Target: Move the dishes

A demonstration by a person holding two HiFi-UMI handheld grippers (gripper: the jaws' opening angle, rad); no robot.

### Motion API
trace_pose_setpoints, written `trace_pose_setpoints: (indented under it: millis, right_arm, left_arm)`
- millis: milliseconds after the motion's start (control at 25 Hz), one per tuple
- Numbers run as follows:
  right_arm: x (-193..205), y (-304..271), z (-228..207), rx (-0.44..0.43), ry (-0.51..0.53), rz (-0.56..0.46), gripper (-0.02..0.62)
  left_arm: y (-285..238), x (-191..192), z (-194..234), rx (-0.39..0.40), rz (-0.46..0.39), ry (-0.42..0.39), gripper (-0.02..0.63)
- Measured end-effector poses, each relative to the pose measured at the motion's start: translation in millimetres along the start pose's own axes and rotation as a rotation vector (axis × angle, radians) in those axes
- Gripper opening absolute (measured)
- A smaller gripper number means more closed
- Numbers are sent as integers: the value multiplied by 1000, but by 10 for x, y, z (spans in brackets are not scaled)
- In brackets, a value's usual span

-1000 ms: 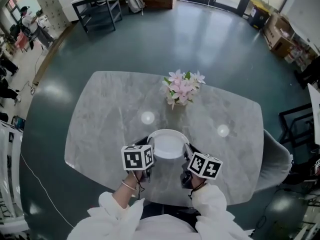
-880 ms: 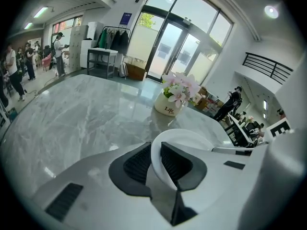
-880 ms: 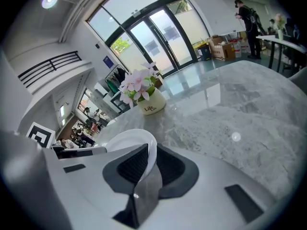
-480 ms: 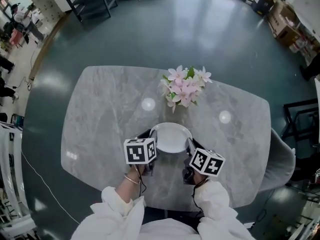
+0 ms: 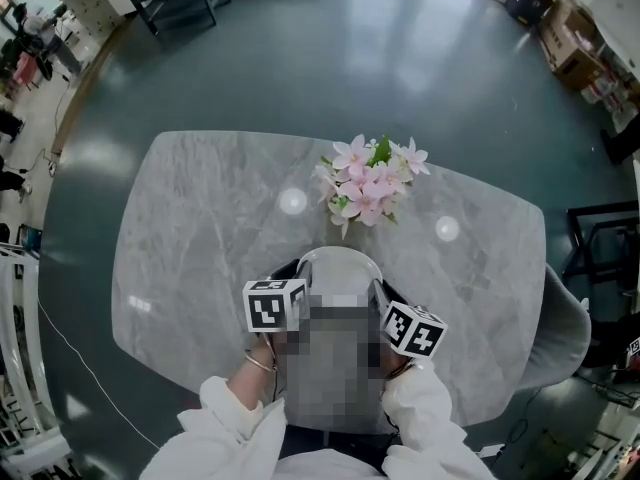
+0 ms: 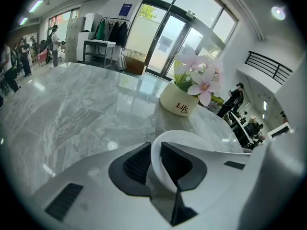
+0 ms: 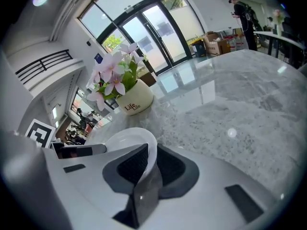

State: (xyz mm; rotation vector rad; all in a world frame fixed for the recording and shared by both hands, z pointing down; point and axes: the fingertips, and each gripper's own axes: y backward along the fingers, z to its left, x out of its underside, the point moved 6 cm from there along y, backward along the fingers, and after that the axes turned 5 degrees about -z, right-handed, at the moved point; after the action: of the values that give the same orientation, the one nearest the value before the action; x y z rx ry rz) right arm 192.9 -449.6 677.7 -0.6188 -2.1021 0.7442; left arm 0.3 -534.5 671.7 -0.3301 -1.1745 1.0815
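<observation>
So from the head view you only get the top half of the white plate (image 5: pixel 338 270). It's over the near side of the grey marble table (image 5: pixel 200 228), just in front of the pink flowers (image 5: pixel 368 183), with a marker cube on either side of it, and you really can't see the grip from up there. The gripper views sort that out. The left gripper (image 6: pixel 156 163) has both dark ribbed pads squeezed onto the plate's left rim, with the thin white edge sandwiched between them. The right gripper (image 7: pixel 151 165) is doing the same on the opposite rim, so both tongs are clamped on the plate and not standing apart. Those low views also show the cream flower pot (image 6: pixel 180 103) with "Life" printed on it, which the blooms mostly hide from above. It stands just beyond the plate's far edge and isn't touching it. The right gripper view even catches the other gripper's marker cube (image 7: pixel 38 133) across the dish. The plate is round, so there's no real long axis. It's lying roughly level, hollow side up, spanning left to right between the two grips. I can't tell whether its base is on the marble or just above it.
</observation>
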Motion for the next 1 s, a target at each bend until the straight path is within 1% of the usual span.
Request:
trace_pose_setpoints:
  millis: [240, 360, 600, 840, 1000]
  right_arm:
    - [-2, -67, -10, 2, -2, -4, 106]
    - [24, -99, -14, -12, -12, -7, 106]
    - [4, -91, -37, 5, 31, 9, 106]
    - [19, -87, -40, 2, 22, -1, 106]
    - [25, -100, -47, -2, 28, 3, 107]
  left_arm:
    - [-72, 15, 36, -2, 5, 7, 64]
    - [-85, 25, 45, 0, 2, 4, 64]
    - [-102, 39, 45, 1, 11, 8, 64]
    - [-112, 49, 41, -10, 14, -3, 64]
    - [-119, 52, 52, -6, 0, 28, 64]
